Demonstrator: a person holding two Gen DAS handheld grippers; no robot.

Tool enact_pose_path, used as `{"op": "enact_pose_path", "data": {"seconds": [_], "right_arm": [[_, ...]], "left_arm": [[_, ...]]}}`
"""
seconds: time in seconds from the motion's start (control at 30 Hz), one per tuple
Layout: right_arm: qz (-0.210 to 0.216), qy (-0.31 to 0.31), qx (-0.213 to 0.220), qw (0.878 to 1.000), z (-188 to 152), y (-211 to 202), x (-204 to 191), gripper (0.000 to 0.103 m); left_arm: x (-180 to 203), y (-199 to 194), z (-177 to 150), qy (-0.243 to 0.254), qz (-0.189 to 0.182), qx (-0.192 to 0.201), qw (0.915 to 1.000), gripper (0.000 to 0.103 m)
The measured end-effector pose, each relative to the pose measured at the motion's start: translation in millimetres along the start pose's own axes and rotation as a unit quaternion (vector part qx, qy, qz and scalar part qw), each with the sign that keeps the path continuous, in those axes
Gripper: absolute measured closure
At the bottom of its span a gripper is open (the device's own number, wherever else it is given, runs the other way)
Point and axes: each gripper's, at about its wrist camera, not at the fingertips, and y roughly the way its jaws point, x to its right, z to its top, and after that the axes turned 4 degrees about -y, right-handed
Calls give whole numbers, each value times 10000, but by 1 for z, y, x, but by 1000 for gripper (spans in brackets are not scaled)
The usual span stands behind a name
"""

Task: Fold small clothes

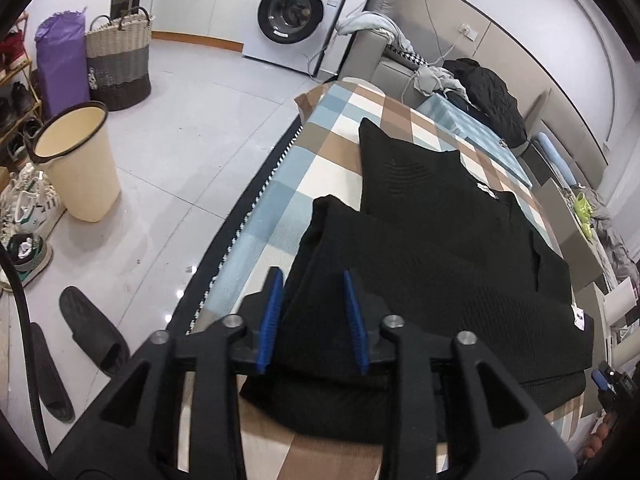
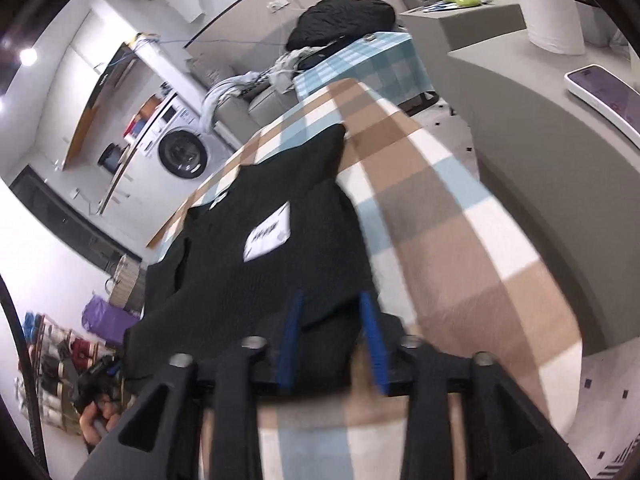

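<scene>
A black knit sweater (image 1: pixel 440 220) lies on a checkered blanket (image 1: pixel 320 136), with one part folded over near me. My left gripper (image 1: pixel 314 280) is open, its blue pads on either side of the folded near edge, just above the cloth. In the right wrist view the same sweater (image 2: pixel 280 240) shows a white label (image 2: pixel 267 238). My right gripper (image 2: pixel 330 300) is open over the sweater's near corner, with cloth between the fingers. The view is motion blurred.
A beige bin (image 1: pixel 76 160), a woven basket (image 1: pixel 118 64), shoes and slippers (image 1: pixel 92 328) stand on the tiled floor at the left. A washing machine (image 1: pixel 296 16) is at the back. A sofa with dark clothes (image 1: pixel 488 96) and a grey table with a phone (image 2: pixel 604 96) flank the blanket.
</scene>
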Motion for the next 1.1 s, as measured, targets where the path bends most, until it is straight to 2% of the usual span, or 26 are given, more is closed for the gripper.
{"op": "enact_pose_path", "data": {"seconds": [0.1, 0.2, 0.27, 0.33, 0.53, 0.63, 0.83, 0.97, 1.1], "right_arm": [[314, -177, -11, 9993, -7, 2, -10, 58], [426, -139, -257, 9987, -10, 18, -13, 58], [506, -42, -384, 9980, -14, 27, -11, 58], [463, 41, -454, 9979, -17, 32, -7, 58], [505, 228, -308, 9980, -15, 36, 4, 55], [338, 286, -196, 9988, -10, 39, 8, 54], [-23, 306, 103, 9995, 3, 30, 21, 53], [297, 330, 201, 9988, 14, 29, 28, 53], [492, -91, 44, 9987, 22, 34, 14, 53]], "left_arm": [[2, -12, -6, 0, -57, 43, 10000, 65], [5, -25, -12, 36, -131, 64, 9999, 55], [6, -34, -19, 58, -194, 94, 9998, 53], [7, -40, -24, 64, -301, 54, 9995, 46], [14, -38, -48, 48, -754, -319, 9966, 46], [25, -35, -63, 227, -918, -460, 9945, 46], [37, -29, -79, 533, -851, -638, 9929, 46], [35, -28, -79, 537, -806, -637, 9933, 46], [30, -33, -73, 475, -714, -518, 9950, 46]]}}
